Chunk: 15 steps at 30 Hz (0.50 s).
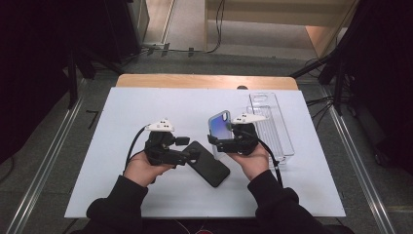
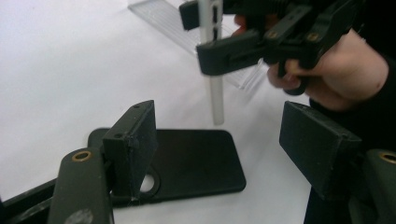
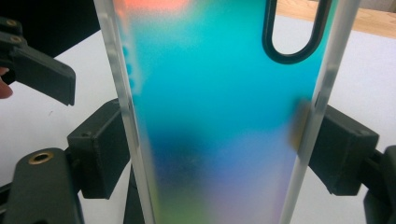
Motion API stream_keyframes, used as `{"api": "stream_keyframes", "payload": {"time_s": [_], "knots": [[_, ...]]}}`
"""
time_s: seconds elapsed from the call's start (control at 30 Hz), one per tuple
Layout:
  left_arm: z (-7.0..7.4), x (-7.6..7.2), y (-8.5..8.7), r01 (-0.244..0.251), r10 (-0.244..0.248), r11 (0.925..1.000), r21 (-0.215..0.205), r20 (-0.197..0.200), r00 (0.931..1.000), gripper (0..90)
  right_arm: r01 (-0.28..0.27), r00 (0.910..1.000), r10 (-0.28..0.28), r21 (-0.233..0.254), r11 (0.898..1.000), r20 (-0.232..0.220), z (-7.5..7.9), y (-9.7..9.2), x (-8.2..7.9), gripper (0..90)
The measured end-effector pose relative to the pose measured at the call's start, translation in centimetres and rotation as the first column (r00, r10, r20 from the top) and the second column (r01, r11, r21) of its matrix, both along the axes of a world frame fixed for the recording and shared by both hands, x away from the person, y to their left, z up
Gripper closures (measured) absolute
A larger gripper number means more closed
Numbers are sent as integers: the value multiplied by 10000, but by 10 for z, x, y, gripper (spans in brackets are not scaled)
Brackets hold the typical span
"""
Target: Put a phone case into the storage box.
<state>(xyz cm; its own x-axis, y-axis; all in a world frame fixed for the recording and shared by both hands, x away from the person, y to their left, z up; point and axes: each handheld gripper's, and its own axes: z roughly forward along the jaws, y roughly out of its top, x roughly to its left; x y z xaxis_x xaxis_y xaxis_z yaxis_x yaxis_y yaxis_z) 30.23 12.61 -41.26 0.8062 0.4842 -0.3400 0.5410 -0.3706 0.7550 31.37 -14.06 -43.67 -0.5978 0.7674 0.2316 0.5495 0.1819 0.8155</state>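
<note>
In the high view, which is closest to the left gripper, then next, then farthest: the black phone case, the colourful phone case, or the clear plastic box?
1. Black phone case, flat on the table beside the left gripper.
2. Colourful phone case, upright in the right gripper.
3. Clear plastic box, far right.

obj1: iridescent blue-teal phone case w/ clear frosted rim [image 1: 220,126] | pose: upright on short end, oval camera cutout up top | loc: table centre-right, low end just above obj2 | obj2: matte black phone case w/ round cutout [image 1: 208,163] | pose: flat, diagonal | loc: white tabletop, centre-front
</note>
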Motion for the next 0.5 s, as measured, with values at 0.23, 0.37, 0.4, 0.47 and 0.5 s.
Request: {"api": "stream_keyframes", "payload": {"time_s": [0.23, 0.37, 0.4, 0.47, 0.5], "knots": [[-11, -2, 12, -64, 65, 9999, 156, -55, 10000, 281, -271, 9996, 272, 187, 9995, -50, 1, -1, -1, 150], [-18, -3, 19, -71, 68, 9992, 402, 67, 10000, 281, -421, 9991, 421, 210, 9989, -1, 2, 0, -2, 150], [-20, -4, 21, -27, 26, 9992, 402, 44, 10000, 281, -466, 9989, 467, 201, 9987, -25, 2, 0, -2, 150], [-23, -6, 24, 113, -120, 9985, 528, 132, 9998, 281, -526, 9986, 527, 207, 9984, -34, 3, 0, -3, 150], [-24, -7, 25, 133, -148, 9980, 615, 240, 9996, 281, -543, 9985, 544, 190, 9983, -29, 3, 0, -3, 151]]}}
